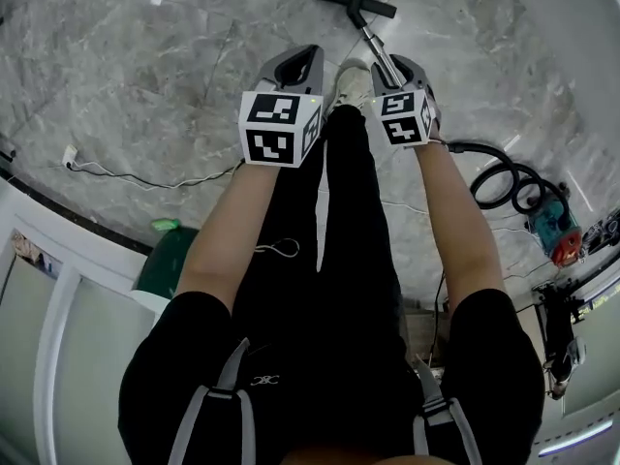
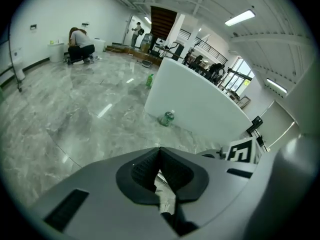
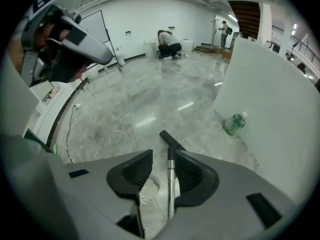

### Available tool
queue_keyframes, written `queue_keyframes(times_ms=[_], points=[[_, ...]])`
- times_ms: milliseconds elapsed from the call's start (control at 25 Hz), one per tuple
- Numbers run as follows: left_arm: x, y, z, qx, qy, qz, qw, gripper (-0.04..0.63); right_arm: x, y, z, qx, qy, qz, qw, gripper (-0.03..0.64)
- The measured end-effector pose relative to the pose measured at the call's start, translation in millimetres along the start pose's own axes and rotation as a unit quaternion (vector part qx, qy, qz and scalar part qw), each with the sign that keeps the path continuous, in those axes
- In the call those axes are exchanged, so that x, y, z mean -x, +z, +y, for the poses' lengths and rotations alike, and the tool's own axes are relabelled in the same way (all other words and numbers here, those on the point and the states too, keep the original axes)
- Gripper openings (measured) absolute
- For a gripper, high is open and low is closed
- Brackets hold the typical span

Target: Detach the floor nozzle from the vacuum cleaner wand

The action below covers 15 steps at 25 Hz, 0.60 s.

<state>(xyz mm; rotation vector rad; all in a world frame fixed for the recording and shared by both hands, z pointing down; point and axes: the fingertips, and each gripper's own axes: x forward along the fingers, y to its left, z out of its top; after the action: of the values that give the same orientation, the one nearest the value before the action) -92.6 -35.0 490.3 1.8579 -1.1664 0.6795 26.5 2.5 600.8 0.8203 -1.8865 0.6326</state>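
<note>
The black floor nozzle lies on the grey marble floor ahead of my feet. Its silver wand slopes back towards my right gripper. In the right gripper view the nozzle and wand show through the gap of the right gripper. The wand runs close along the right-hand jaw and stands clear of the other; the jaws are open. My left gripper hangs level with it, to the left of my legs. Seen in its own view, the left gripper is shut with nothing between the pads.
A black hose coils to the teal and orange vacuum body at the right. A white cable trails at the left. A green bottle stands by a white partition. A person crouches far off.
</note>
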Motion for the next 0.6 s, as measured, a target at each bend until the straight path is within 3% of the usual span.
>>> queue_keyframes(times_ms=[120, 280, 400, 600], points=[[-39, -33, 14, 0.011, -0.004, 0.016, 0.9998, 0.006, -78, -44, -11, -0.019, 0.006, 0.045, 0.999, 0.136], [-78, -73, 32, 0.044, -0.001, 0.033, 0.9985, 0.007, -172, -111, -31, -0.014, -0.005, 0.116, 0.993, 0.287], [-107, -100, 46, 0.051, 0.000, 0.041, 0.9978, 0.006, -227, -146, -42, 0.009, -0.004, 0.151, 0.988, 0.298], [-137, -135, 61, 0.053, -0.010, 0.069, 0.9962, 0.006, -290, -180, -52, 0.042, -0.018, 0.165, 0.985, 0.298]])
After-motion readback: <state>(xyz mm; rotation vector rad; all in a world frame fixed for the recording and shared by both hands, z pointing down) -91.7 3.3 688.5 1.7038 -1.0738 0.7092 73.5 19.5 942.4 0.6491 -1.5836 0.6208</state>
